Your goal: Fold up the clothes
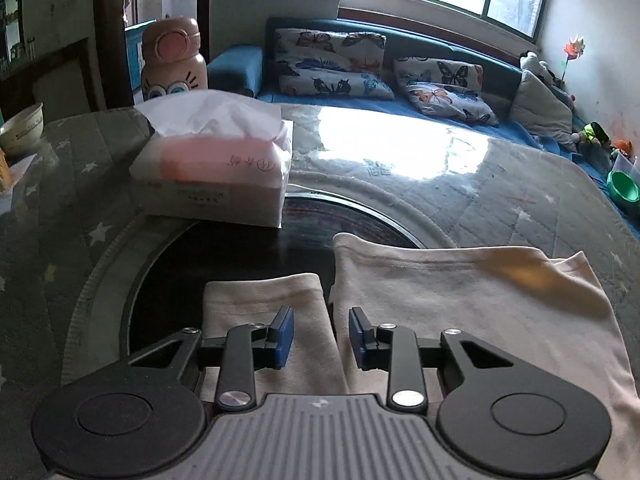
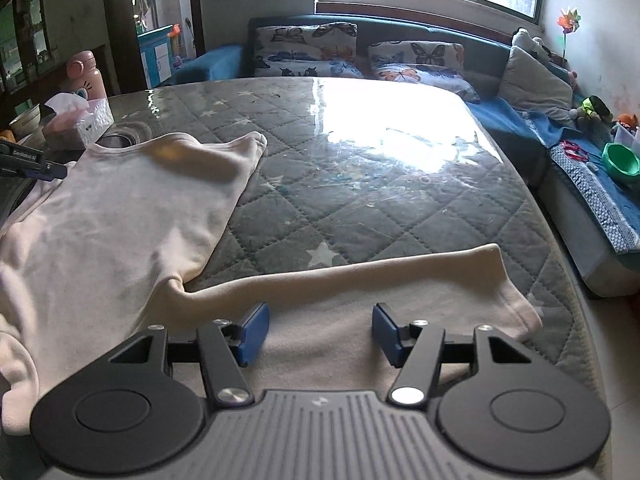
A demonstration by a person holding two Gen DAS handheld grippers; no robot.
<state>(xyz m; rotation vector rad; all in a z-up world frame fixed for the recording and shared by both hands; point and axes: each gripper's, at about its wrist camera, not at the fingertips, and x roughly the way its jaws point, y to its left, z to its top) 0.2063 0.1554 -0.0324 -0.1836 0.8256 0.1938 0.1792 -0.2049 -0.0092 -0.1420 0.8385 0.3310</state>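
Observation:
A cream long-sleeved shirt lies flat on the quilted grey table cover. Its right sleeve stretches out to the right. My right gripper is open and hovers just above that sleeve, with nothing between its blue pads. In the left wrist view the shirt body lies to the right and the left sleeve lies under my left gripper. That gripper is open, above the gap between sleeve and body. The left gripper's tip shows in the right wrist view at the far left.
A pink tissue pack and a pink bottle stand at the table's far left, by a bowl. A dark round inset shows in the tabletop. A blue sofa with butterfly pillows runs behind; a green bowl sits right.

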